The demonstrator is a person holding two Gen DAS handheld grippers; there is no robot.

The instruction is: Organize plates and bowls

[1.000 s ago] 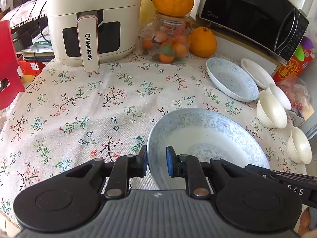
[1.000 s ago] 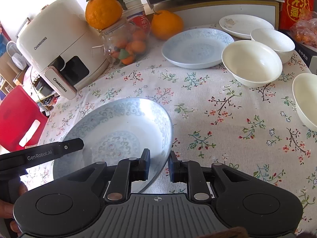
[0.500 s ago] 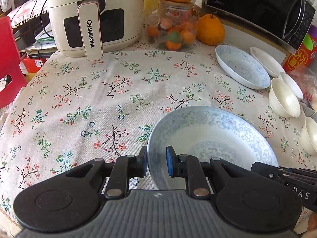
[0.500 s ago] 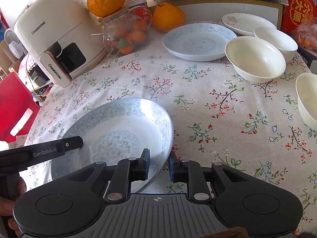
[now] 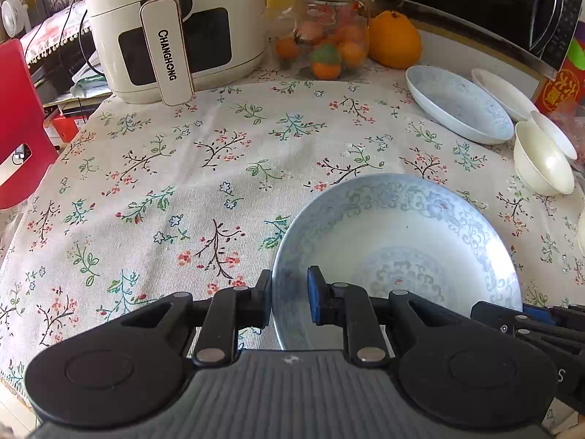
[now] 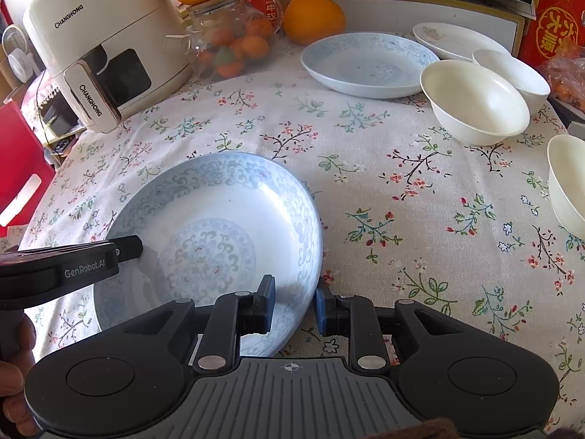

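1. The large round blue-patterned porcelain plate [image 6: 208, 241] is resting on the floral tablecloth [image 6: 384, 168], near its front edge.
2. The left gripper [image 5: 289, 301] is clamping the plate's left rim.
3. The right gripper [image 6: 294, 301] is opening, its jaws straddling the right rim; it should release fully before withdrawing, so the plate does not drag.

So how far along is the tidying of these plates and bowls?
Early on, by the look of it. Nothing is stacked yet: a second blue plate, a white plate and white bowls sit separately at the far side. In hand is the big blue plate, low on the tablecloth. The left gripper grips its rim; the right gripper is opening around the opposite rim. Grouping everything is left.
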